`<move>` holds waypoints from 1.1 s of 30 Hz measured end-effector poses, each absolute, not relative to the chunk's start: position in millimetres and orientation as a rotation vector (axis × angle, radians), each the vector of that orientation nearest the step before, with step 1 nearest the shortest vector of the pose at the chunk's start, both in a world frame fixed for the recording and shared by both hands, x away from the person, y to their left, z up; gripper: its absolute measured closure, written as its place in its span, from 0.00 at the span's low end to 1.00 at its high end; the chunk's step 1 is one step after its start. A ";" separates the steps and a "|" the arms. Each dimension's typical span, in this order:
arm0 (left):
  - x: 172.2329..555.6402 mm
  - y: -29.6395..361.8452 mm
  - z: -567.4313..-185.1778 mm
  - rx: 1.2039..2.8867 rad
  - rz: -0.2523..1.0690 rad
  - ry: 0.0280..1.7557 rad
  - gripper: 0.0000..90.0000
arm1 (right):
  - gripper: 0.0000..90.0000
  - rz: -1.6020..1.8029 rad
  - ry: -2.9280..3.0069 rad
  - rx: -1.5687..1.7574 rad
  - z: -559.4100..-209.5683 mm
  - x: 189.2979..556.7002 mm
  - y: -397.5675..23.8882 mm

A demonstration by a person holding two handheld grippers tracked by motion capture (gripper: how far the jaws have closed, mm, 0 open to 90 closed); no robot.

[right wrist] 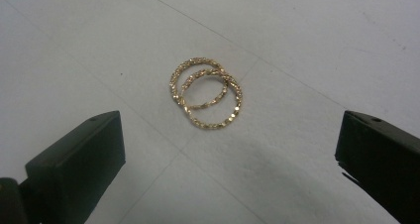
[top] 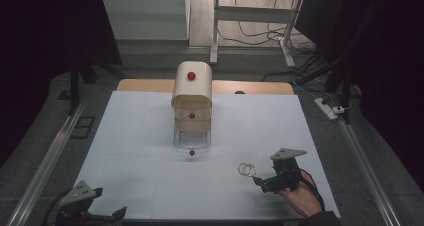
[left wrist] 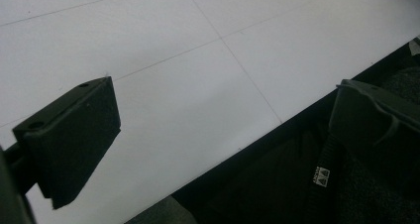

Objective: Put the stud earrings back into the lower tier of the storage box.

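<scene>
While our right gripper (top: 260,180) hangs with its jaws spread wide, the two gold rings (right wrist: 206,92) lie overlapped on the white table (top: 140,136), just ahead of the jaws and between them, untouched. Our left gripper (top: 107,217) waits at the near left corner, well apart, its jaws also spread and holding nothing.

We judge the risk to lie in how thin and flat the rings are: closing too high could let the pads skate over them, and closing off-centre could pinch one ring and flick the other away.

From the right gripper view we read the overlap and twisted texture; the high view gives a small glint there, yet places the cream drawer box (top: 192,103), its clear bottom drawer pulled out, well beyond.
</scene>
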State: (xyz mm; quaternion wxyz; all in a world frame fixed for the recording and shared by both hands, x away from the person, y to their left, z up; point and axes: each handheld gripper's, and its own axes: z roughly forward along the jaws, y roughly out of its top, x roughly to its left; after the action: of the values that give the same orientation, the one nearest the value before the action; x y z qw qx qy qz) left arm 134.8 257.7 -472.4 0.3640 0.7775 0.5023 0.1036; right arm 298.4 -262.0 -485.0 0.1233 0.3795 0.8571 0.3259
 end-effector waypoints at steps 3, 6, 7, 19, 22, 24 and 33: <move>135.0 257.7 -472.5 2.000 0.265 1.293 0.00 | 0.00 0.950 2.504 1.100 -485.8 301.7 -261.4; 135.1 257.5 -472.4 2.003 0.265 1.293 0.00 | 0.00 0.945 2.513 1.109 -487.8 307.9 -259.0; 135.1 257.5 -472.5 2.003 0.265 1.294 0.00 | 0.00 0.937 2.518 1.113 -488.7 310.3 -258.5; 135.2 257.5 -472.5 2.003 0.265 1.294 0.00 | 0.00 0.835 2.526 1.108 -500.0 338.3 -254.8; 135.1 257.5 -472.5 2.003 0.265 1.294 0.00 | 0.04 0.807 2.534 1.093 -502.3 343.1 -252.3; 135.1 257.6 -472.5 2.003 0.265 1.294 0.00 | 0.10 0.785 2.544 1.075 -503.5 346.2 -250.9; 135.1 257.3 -472.5 2.006 0.267 1.292 0.00 | 0.55 0.719 2.636 0.967 -503.2 350.6 -240.9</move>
State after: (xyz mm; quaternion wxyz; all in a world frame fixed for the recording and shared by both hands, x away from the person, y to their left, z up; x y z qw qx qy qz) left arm 135.1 257.3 -472.5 0.3619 0.7788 0.5018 0.1035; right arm 350.6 -240.9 -503.2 0.1211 0.3313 0.9028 0.2462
